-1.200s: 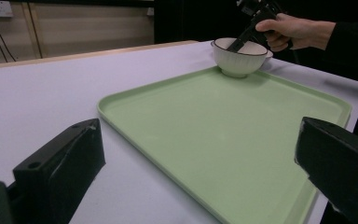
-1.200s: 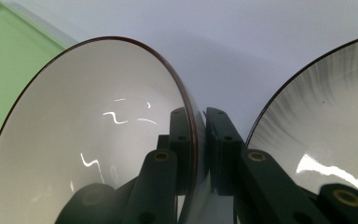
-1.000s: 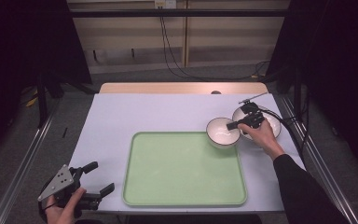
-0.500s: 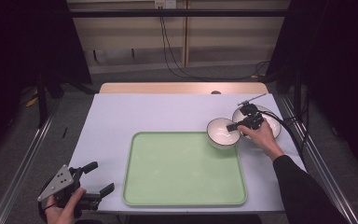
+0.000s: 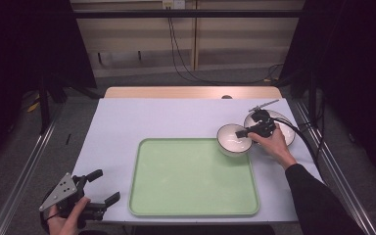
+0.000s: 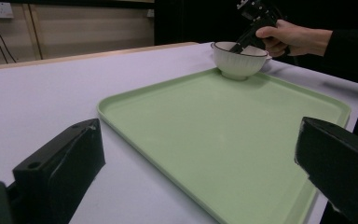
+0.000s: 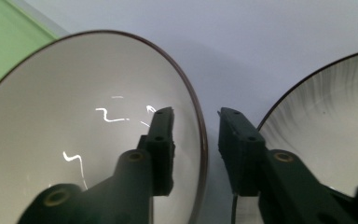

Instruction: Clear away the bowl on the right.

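At the worktop's point(image 5: 176, 117) near left corner the left gripper point(image 5: 100, 188) hovers with jaws spread wide, holding nothing. The green tray point(image 5: 191, 176) lies mid-worktop. At its far right corner stands a white bowl point(image 5: 232, 139); the right gripper point(image 7: 193, 121) straddles its rim, jaws not quite pinching. A second bowl point(image 5: 284, 128) sits behind, half hidden by the hand.

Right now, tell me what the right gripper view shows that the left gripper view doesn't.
Right gripper view alone: the right gripper with its jaws astride the near bowl's rim, one inside and one outside, not yet closed on it, and the second bowl's ribbed inside. Left gripper view alone: the left gripper, jaws wide apart, the whole green tray, and the hand holding the other gripper. Both: the near bowl, the tray's green, the white table.
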`<action>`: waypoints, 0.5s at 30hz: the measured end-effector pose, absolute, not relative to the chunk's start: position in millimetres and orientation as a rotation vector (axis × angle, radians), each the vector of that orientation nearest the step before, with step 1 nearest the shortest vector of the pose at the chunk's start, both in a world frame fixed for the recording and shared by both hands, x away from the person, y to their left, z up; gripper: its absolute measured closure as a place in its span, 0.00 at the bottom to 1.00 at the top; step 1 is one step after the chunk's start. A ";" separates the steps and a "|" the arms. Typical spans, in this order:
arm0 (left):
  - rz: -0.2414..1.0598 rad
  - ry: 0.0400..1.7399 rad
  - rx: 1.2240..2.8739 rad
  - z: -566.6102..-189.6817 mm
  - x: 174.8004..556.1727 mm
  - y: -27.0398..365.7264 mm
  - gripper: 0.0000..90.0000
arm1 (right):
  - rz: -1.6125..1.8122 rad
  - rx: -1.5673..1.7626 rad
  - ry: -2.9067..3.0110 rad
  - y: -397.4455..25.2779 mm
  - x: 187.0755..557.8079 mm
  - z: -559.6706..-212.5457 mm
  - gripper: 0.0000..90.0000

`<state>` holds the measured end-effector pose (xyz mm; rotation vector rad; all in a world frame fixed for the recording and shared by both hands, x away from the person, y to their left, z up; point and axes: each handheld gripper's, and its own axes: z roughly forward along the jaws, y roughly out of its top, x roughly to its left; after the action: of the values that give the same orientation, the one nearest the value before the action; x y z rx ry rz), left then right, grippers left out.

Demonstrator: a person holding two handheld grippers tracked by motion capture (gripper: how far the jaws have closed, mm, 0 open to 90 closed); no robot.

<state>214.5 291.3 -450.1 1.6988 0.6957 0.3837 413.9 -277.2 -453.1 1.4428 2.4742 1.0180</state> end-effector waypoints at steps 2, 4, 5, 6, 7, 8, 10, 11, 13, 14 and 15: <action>0.385 0.693 1.701 -449.8 214.5 291.2 0.01 | 1.055 1.435 2.460 -277.8 413.0 -450.8 0.64; 0.386 0.690 1.706 -449.8 214.6 291.5 0.01 | 1.070 1.417 2.470 -278.0 413.2 -450.7 0.59; 0.384 0.695 1.699 -449.9 214.4 291.1 0.01 | 1.077 1.423 2.472 -277.6 412.7 -450.1 0.55; 0.384 0.694 1.700 -449.9 214.5 291.3 0.01 | 1.086 1.411 2.464 -276.9 412.3 -450.2 0.54; 0.384 0.696 1.699 -450.0 214.4 291.3 0.01 | 1.086 1.411 2.464 -276.9 412.3 -450.2 0.54; 0.384 0.697 1.699 -449.9 214.3 291.2 0.01 | 1.092 1.406 2.458 -277.1 412.1 -449.8 0.50; 0.384 0.690 1.702 -449.6 214.0 291.2 0.01 | 1.106 1.407 2.444 -278.5 412.0 -447.9 0.44; 0.384 0.693 1.699 -449.8 214.2 291.2 0.01 | 1.115 1.403 2.429 -280.1 411.5 -446.2 0.41; 0.386 0.690 1.706 -449.8 214.5 291.8 0.01 | 1.128 1.394 2.415 -280.6 410.7 -444.8 0.36; 0.386 0.690 1.706 -449.7 214.5 291.8 0.01 | 1.130 1.390 2.409 -280.6 410.9 -444.6 0.33; 0.383 0.693 1.700 -449.7 214.2 291.3 0.01 | 1.130 1.390 2.409 -280.6 410.9 -444.6 0.33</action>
<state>214.2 291.3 -449.7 1.6995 0.6932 0.3835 410.9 -280.6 -444.6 1.3905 2.4089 1.1296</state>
